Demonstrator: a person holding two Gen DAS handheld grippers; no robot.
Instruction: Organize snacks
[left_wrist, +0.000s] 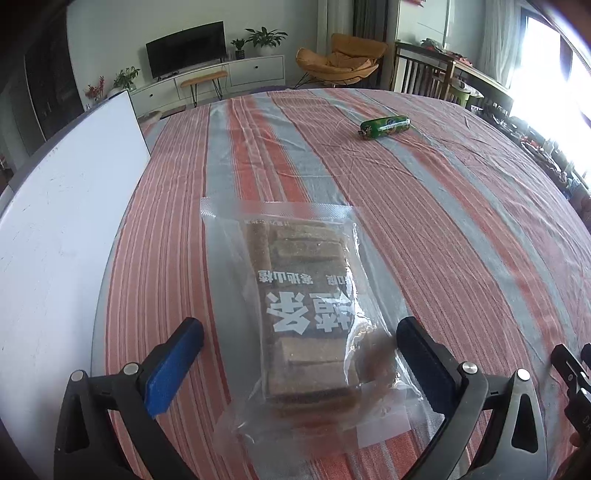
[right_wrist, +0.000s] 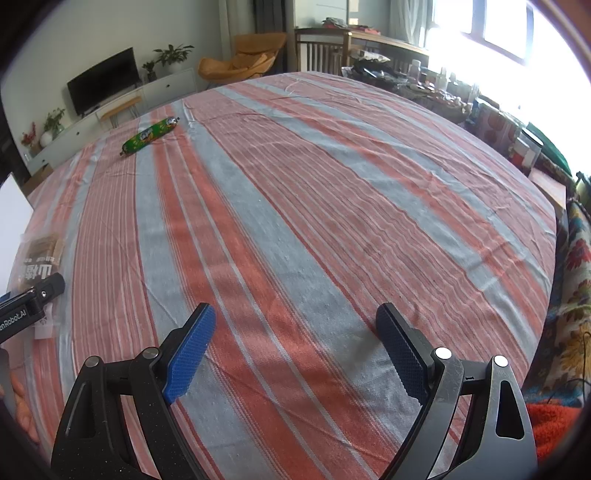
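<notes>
A clear plastic bag of brown snack bars (left_wrist: 306, 306) lies on the striped tablecloth, right in front of my left gripper (left_wrist: 299, 332). The left gripper is open, its blue-padded fingers on either side of the bag's near end, not touching it. The bag also shows at the left edge of the right wrist view (right_wrist: 38, 254). A green sausage-shaped snack (left_wrist: 385, 126) lies far across the table, also in the right wrist view (right_wrist: 149, 135). My right gripper (right_wrist: 295, 317) is open and empty above bare cloth.
A white board (left_wrist: 62, 229) lies along the table's left side. The table (right_wrist: 332, 206) has a red and grey striped cloth. Cluttered shelves and boxes (right_wrist: 517, 144) stand beyond its right edge. The left gripper's finger (right_wrist: 48, 288) shows at the right view's left edge.
</notes>
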